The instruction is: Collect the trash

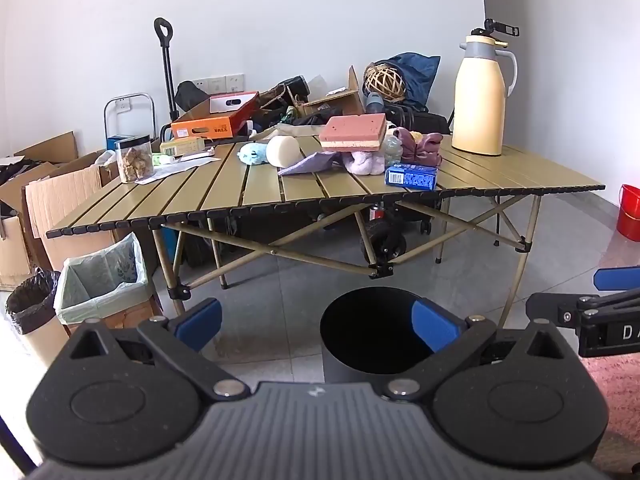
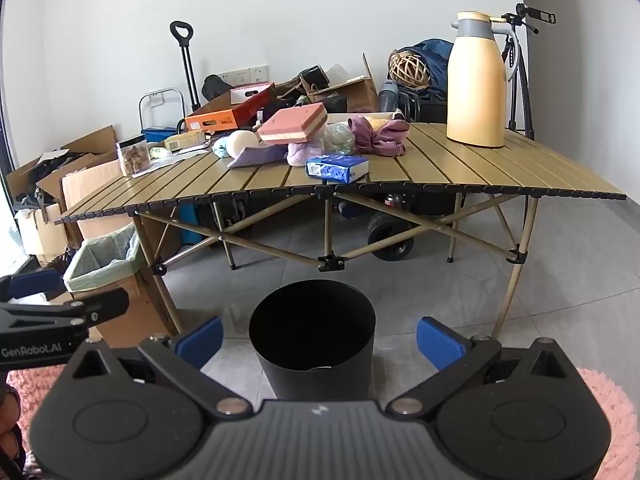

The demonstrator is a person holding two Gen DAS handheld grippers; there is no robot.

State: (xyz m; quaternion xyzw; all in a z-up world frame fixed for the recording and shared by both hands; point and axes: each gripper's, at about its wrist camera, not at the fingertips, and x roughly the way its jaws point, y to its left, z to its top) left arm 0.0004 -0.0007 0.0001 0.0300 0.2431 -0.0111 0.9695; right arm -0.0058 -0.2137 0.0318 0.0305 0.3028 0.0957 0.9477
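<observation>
Nearest, left tongs [image 1: 318,320]: blue pads spread wide, nothing between them, held above the floor.
Right tongs [image 2: 320,338]: equally wide and empty, level with the left pair and beside it.
Black bin [image 2: 312,332]: round, open-topped, on the grey floor tiles just ahead of both tongs; interior dark, contents cannot be told apart.
Lined carton [image 1: 102,280]: cardboard box fitted with a pale green bag, standing left of the counter's front leg; what it holds is not visible.
Dark-lined bin [image 1: 30,304]: black bag over a pale cylinder, left of the carton.
Counter [image 1: 224,200]: olive slatted folding surface; the loose clutter to collect lies here.
Blue packet [image 2: 337,168]: lying flat near the front edge.
Middle cluster: pink sponge block [image 2: 292,124] tilted on soft purple cloths [image 2: 256,156].
Clear jar [image 1: 134,158]: lidded, left side, filled with brown pieces.
Cream jug [image 2: 476,80]: upright, far right, lid shut.
Orange box [image 1: 214,120]: behind the counter among cartons.
</observation>
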